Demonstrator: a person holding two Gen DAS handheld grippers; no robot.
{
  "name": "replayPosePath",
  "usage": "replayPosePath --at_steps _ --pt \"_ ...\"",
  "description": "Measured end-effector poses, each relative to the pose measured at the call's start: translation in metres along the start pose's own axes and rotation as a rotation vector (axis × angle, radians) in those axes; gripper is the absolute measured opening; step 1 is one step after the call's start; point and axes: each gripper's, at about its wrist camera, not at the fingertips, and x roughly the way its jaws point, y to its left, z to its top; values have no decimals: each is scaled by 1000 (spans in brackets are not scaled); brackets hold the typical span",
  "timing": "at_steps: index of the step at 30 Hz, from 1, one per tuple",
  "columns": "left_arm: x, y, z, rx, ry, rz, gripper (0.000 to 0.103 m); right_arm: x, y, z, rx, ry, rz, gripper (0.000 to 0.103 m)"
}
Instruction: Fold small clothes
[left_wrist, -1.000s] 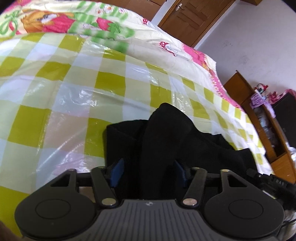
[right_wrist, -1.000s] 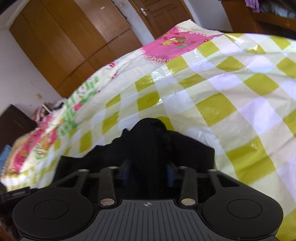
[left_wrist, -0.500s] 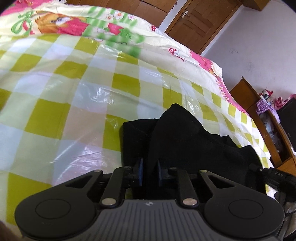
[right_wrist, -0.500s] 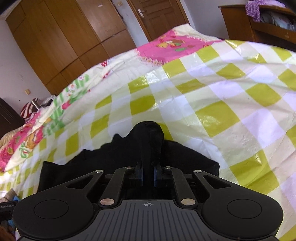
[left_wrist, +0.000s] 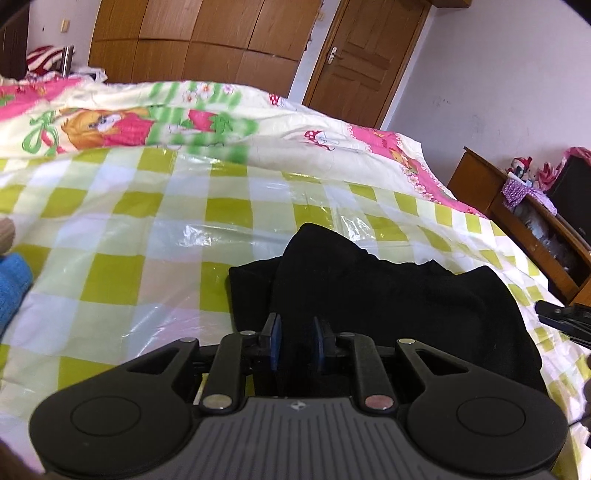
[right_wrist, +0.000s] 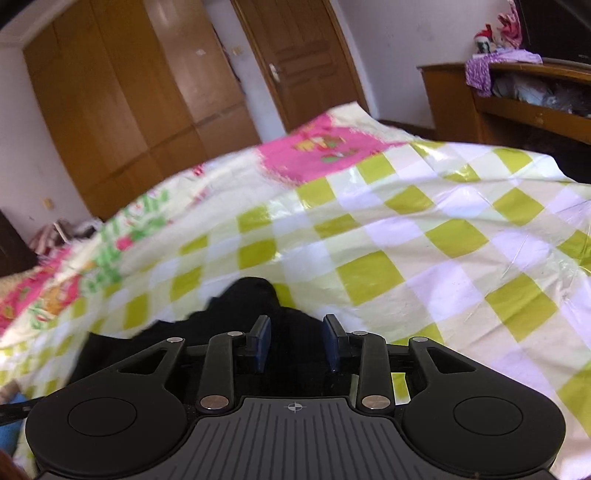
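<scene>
A black garment (left_wrist: 388, 295) lies bunched on the green-and-white checked plastic sheet (left_wrist: 147, 236) over the bed. My left gripper (left_wrist: 295, 343) has its blue pads a small gap apart, with a raised fold of the black cloth between them. In the right wrist view the same black garment (right_wrist: 255, 306) lies under my right gripper (right_wrist: 295, 341). Its pads stand wider apart over the cloth and do not pinch it. The other gripper's black tip (left_wrist: 565, 317) shows at the right edge of the left wrist view.
A cartoon-print bedsheet (left_wrist: 110, 122) covers the far side of the bed. A blue cloth (left_wrist: 11, 288) lies at the left edge. A wooden shelf unit (left_wrist: 535, 229) stands right of the bed. A wardrobe (right_wrist: 129, 110) and door (right_wrist: 303, 62) are behind.
Both grippers closed on the garment half a second ago and have since parted somewhat, the right one more. Both cameras have tilted up, showing more of the room.
</scene>
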Motion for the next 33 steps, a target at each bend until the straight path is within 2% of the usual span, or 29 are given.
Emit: replayPosePath --at_steps 4,6,7,9,10,11,13,14,17,20,23,24,26,31,33 --pt "-4 -13 -5 36 -26 -5 37 -20 16 -23 -43 19 118 32" --pt "3 -19 -10 89 0 14 40 -19 25 -41 -99 65 144 27" --pt "9 -21 -13 109 22 29 41 -12 28 -49 -133 84 110 26" --pt "20 -18 -21 127 74 50 41 7 22 -58 -166 122 41 9" --pt "22 -16 -23 123 83 48 41 14 16 -57 -150 135 31 5" --pt "21 -14 -24 117 83 45 41 15 13 -53 -112 144 22 4" --pt "13 -13 -22 103 69 29 41 3 7 -41 -26 129 62 14" --pt "9 -14 -20 100 57 19 41 -6 5 -37 -8 113 65 24" --pt "2 -21 -15 104 27 -7 41 -30 -5 -35 23 61 29 35" --pt "-1 -35 -11 108 8 -62 41 -32 -28 -41 168 130 71 42" --pt "0 -53 -10 144 -2 -105 41 -31 -40 -53 279 179 116 45" --pt "4 -60 -9 158 3 -127 41 -30 -41 -56 292 181 139 54" --pt "12 -69 -10 179 17 -146 41 -25 -41 -59 291 178 156 61" --pt "43 -81 -18 198 93 -163 41 6 -53 -58 374 219 220 65" --pt "49 -83 -22 198 106 -164 41 19 -55 -55 365 240 251 66"
